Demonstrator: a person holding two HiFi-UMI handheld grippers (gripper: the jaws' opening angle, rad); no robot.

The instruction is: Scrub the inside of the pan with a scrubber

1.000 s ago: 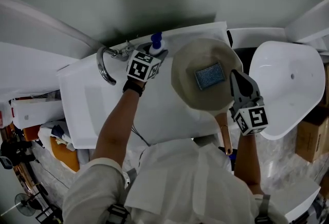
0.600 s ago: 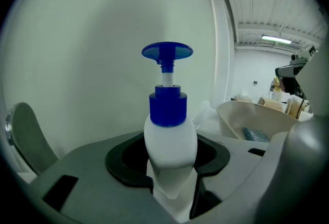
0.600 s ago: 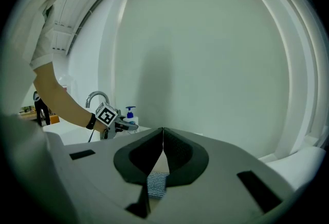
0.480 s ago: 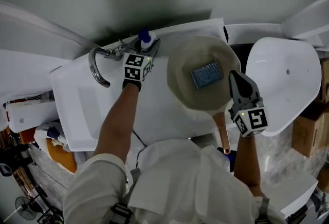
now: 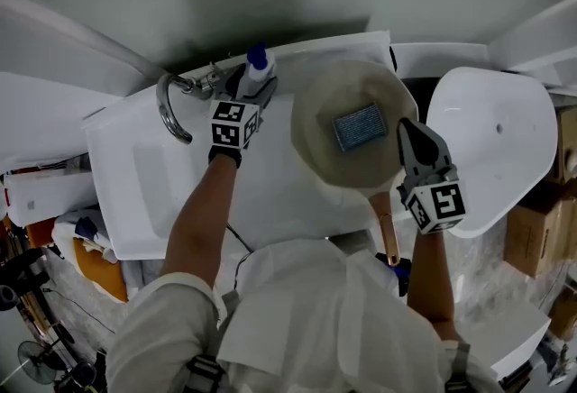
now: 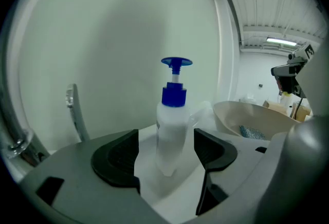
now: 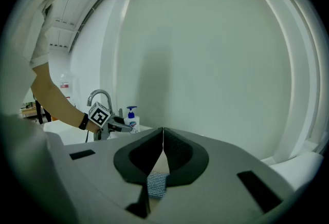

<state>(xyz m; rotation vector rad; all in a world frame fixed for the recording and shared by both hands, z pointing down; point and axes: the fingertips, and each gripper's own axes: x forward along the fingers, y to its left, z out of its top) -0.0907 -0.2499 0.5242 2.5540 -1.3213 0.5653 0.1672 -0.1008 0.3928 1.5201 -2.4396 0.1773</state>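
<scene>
While left gripper (image 6: 166, 142), jaws just opened, straddles bottle (image 6: 172, 128) left of pan (image 5: 312, 137) | right gripper (image 5: 403, 126) clamps pan rim | scrubber (image 5: 361, 127) in pan

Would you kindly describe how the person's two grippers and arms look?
The left gripper and the right gripper are both grey, each with black pads and a white cube printed with black square markers. A dark band circles the left wrist. The person wears a white short-sleeved top.
</scene>
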